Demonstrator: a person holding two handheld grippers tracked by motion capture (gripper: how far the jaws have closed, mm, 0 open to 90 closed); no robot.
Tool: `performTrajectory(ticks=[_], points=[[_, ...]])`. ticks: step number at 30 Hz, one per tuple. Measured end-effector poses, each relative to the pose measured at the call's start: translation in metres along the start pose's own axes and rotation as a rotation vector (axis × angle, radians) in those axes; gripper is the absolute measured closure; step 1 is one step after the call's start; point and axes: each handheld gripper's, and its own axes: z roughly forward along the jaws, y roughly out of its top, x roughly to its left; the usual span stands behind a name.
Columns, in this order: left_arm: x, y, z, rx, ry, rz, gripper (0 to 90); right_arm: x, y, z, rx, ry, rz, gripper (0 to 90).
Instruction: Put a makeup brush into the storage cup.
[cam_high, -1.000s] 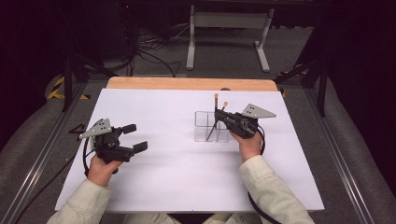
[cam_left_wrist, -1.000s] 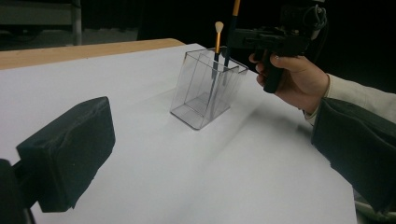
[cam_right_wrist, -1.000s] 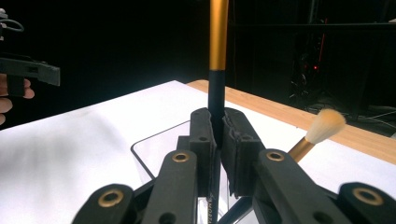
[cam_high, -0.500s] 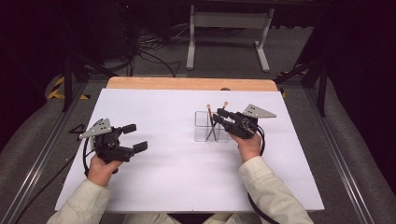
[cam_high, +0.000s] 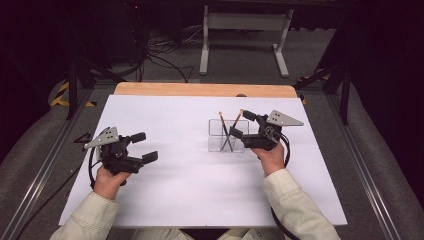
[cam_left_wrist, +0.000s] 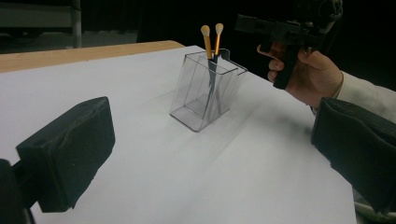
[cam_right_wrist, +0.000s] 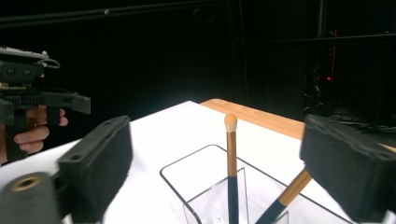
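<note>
My right gripper sits at the right side of the clear holder, its jaws spread wide apart with nothing pressed between the pads; they have just been opening. In the right gripper view the two pads stand to either side above the holder's rim, and the two brushes rise in the gap between them without touching either pad. One brush stands almost upright with its pale tip at the top, and the other brush leans toward the right-hand pad, its top hidden behind that pad. Both have gold upper handles and dark lower handles. From above, the brushes cross inside the holder, their tips pointing toward the far edge of the table. The holder stands on the white sheet that covers the table, right of the middle and toward the far side. My left gripper rests well apart from it, on the near left part of the sheet, with its jaws open and empty. In the left gripper view the holder stands beyond my open pads, both brush tips side by side above its rim, and my right hand is just beside it.
</note>
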Motion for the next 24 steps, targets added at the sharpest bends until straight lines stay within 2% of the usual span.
performTrajectory(ticks=[2,6,17,24], points=[[0.000,-0.001,-0.001,-0.005,-0.001,0.006,0.7,0.001,0.003,-0.003,0.022,-0.014,-0.013,3.4],[-0.001,-0.002,-0.003,-0.018,-0.008,0.012,0.7,0.001,0.007,-0.011,0.064,-0.031,0.001,1.0],[-0.002,-0.005,-0.017,-0.056,0.001,0.030,0.7,0.001,0.015,-0.045,0.071,-0.056,0.003,0.2],[-0.005,-0.007,-0.021,-0.061,-0.004,0.033,0.7,0.000,0.016,-0.066,0.090,-0.073,0.001,0.0]])
